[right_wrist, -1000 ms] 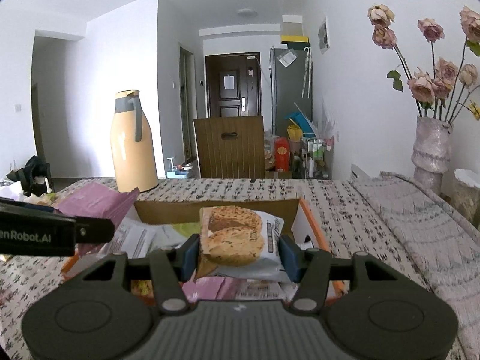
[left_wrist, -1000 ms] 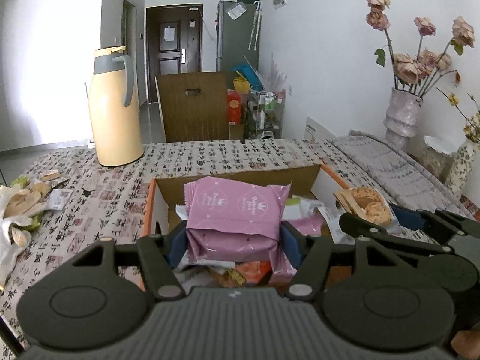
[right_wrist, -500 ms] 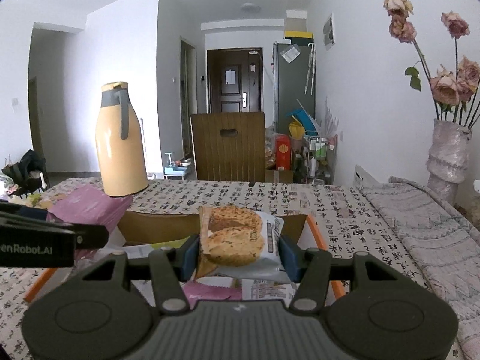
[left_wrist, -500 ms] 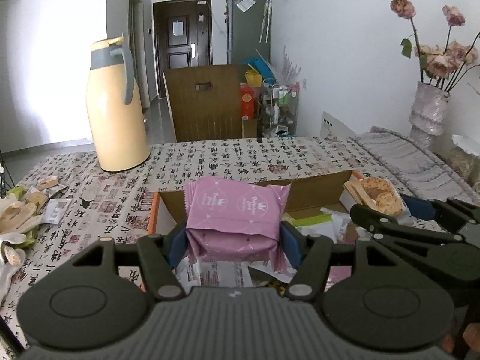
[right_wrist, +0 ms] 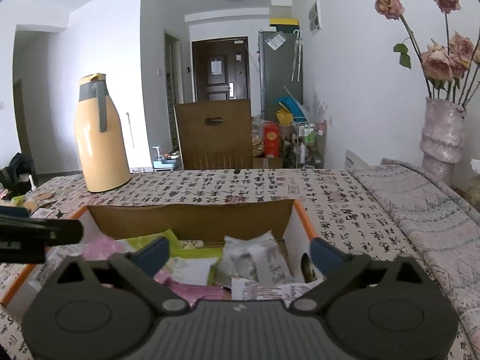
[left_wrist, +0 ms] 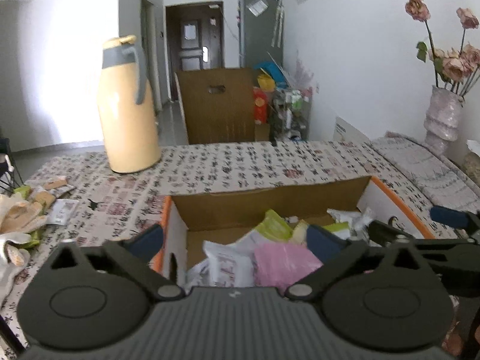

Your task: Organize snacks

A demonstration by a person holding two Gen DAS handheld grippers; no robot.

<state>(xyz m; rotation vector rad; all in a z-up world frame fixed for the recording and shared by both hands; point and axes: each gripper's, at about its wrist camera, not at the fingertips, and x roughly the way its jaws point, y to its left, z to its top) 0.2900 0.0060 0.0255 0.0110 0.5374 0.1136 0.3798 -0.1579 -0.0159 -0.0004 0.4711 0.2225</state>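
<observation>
An open cardboard box (left_wrist: 270, 210) with orange edges sits on the patterned tablecloth and holds several snack packets. My left gripper (left_wrist: 234, 240) hovers over its left part, jaws opening wide with nothing between them. A pink packet (left_wrist: 285, 262) lies loose in the box below. My right gripper (right_wrist: 240, 255) is over the box's (right_wrist: 189, 219) right part, its jaws also opening and not holding anything. A whitish packet (right_wrist: 255, 258) lies in the box beneath it. One of the left fingers (right_wrist: 45, 232) shows at the left edge of the right wrist view.
A tall yellow thermos (left_wrist: 126, 114) stands at the back left of the table. Loose wrappers and snacks (left_wrist: 27, 210) lie at the left edge. A vase of dried roses (right_wrist: 441, 138) stands at the right beside a grey quilted cloth (right_wrist: 420, 210). A brown chair back (left_wrist: 219, 108) is behind the table.
Both grippers have let go: the pink packet dropped from the left jaws and the cookie packet from the right, both into the box. Both hands moved forward over the box.
</observation>
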